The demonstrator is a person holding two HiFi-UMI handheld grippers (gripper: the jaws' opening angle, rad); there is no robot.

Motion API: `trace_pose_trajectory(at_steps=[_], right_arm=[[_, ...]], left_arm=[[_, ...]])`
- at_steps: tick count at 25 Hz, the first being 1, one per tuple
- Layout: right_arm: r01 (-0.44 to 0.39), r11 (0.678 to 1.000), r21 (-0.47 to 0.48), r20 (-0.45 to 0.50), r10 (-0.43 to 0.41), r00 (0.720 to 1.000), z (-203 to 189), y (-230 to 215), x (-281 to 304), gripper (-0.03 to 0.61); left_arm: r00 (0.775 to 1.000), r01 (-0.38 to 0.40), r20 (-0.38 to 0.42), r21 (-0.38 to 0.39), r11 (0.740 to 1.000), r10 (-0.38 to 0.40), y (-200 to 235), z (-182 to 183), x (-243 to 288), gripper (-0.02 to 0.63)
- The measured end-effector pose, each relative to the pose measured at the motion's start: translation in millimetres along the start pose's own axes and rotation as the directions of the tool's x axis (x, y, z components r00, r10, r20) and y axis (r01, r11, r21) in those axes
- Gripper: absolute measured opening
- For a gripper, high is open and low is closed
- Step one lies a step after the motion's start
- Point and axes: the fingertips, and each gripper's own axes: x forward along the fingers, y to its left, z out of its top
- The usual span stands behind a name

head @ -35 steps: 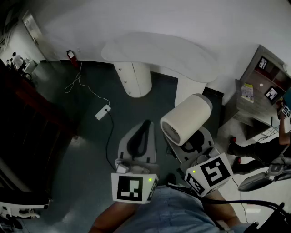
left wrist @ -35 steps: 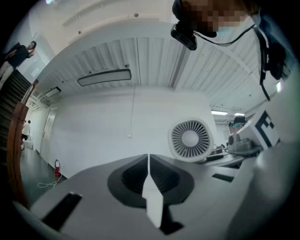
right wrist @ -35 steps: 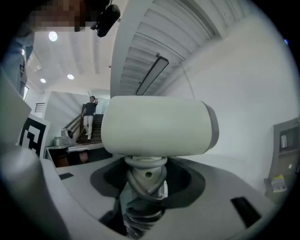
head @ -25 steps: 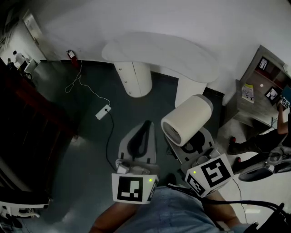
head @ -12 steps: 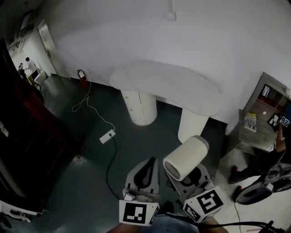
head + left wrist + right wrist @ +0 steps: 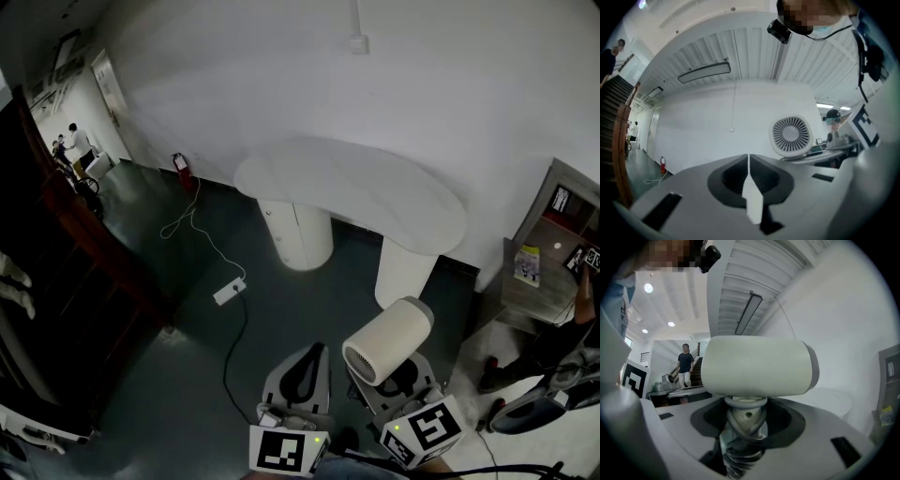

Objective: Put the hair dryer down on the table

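At the far left of the head view, a dark staircase (image 6: 66, 244) runs down beside the dark floor (image 6: 169, 375). A red fire extinguisher (image 6: 180, 167) stands against the white wall (image 6: 281, 75). From near it a white cable (image 6: 202, 234) trails across the floor to a power strip (image 6: 230, 291).

Low in the middle, the left gripper (image 6: 309, 354) points level. In the left gripper view its jaws (image 6: 748, 164) are pressed together along a thin seam with nothing between them. Its marker cube (image 6: 284, 450) sits at the bottom edge of the head view.

Beyond it stands the white, kidney-shaped tabletop (image 6: 352, 192) on two round white pedestals (image 6: 300, 232), its surface bare.

Just to the right of the left gripper, the right gripper (image 6: 401, 382) carries the hair dryer (image 6: 389, 352). In the right gripper view, its jaws (image 6: 745, 432) stand wide and close on the dryer's handle (image 6: 744, 420). The cream barrel (image 6: 754, 366) lies crosswise above them, and its grilled end faces the left gripper. The dryer is held in the air over the floor, on the near side of the right-hand pedestal and well apart from the tabletop surface.

A grey cabinet (image 6: 553, 253) stands at the right edge.
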Motion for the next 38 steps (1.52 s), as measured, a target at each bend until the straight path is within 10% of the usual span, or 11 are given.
trace_pose_trajectory(at_steps=[38], right_arm=[[0.043,0.998,-0.044,0.018,-0.042,0.999,43.6,-68.7,289.4,0.222]], left_arm=[[0.997,0.032,0.073,0.002,0.999,-0.033,224.4,4.5,207.9,0.017]])
